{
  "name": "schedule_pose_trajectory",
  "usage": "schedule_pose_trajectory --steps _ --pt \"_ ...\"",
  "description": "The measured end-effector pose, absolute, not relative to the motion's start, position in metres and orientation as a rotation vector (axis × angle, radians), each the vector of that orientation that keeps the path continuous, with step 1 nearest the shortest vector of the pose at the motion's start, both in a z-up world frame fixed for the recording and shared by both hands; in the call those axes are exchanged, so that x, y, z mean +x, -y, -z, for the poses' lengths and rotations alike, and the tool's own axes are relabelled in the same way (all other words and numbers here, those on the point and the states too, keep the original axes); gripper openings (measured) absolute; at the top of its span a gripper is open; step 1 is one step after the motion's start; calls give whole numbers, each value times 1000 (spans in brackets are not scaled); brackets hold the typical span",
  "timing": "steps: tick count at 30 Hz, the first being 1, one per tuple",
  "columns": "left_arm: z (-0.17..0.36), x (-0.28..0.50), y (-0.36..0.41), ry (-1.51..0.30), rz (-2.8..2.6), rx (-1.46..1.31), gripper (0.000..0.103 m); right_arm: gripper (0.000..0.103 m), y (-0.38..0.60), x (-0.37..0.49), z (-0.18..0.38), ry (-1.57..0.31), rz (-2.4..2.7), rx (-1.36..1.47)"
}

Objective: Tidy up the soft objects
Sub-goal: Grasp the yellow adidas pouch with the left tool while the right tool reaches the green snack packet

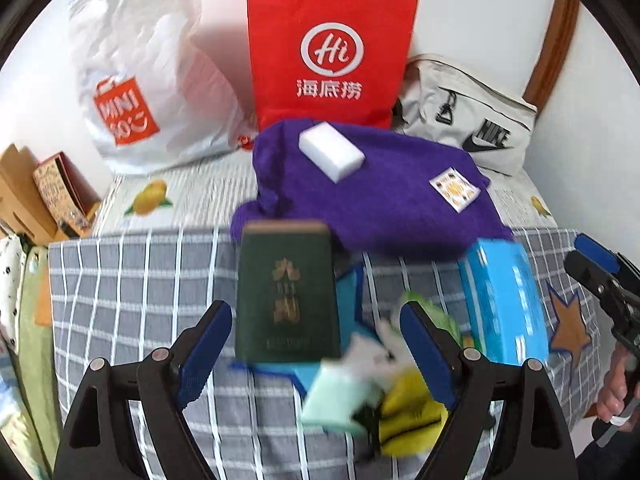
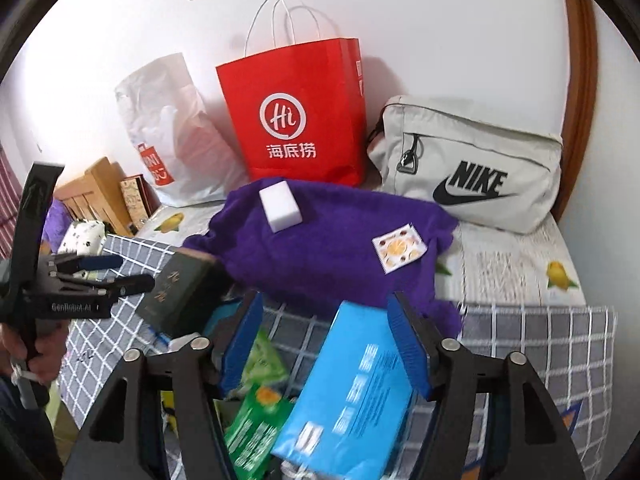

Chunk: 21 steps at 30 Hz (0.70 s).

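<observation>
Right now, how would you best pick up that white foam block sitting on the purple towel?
Grip the white foam block across its two long flat sides, coming from above. It lies flat and alone on the purple towel, so nothing blocks the fingers.

Blurred green packets (image 2: 256, 420) — blue box (image 2: 352, 396) overlaps them.

A sponge (image 2: 280, 205) and a packet (image 2: 399, 247) lie on the towel (image 2: 328, 252), before the paper bag (image 2: 296, 112).

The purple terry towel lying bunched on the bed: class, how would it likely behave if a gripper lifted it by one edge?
The purple terry towel would probably drape limply, given its soft folds. The white foam block and small patterned packet resting on it would likely slide off.
</observation>
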<state>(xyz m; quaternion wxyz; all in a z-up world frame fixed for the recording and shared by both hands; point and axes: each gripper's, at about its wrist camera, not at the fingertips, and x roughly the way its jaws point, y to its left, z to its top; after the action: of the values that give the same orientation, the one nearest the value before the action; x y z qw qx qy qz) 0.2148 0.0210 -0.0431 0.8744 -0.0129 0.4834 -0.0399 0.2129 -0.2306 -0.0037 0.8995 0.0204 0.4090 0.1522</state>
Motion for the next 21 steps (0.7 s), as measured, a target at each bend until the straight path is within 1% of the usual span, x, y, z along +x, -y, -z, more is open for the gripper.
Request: schedule_pose_trajectory --steps 5,11,21 --pt "56 177 -19 -1008 106 -69 86 66 234 182 6 -840 -322 56" --pt "79 151 -5 -1019 148 -95 85 66 242 154 15 -837 -325 70" --pt "99 138 23 -1003 223 -80 86 66 256 130 36 -855 -308 104"
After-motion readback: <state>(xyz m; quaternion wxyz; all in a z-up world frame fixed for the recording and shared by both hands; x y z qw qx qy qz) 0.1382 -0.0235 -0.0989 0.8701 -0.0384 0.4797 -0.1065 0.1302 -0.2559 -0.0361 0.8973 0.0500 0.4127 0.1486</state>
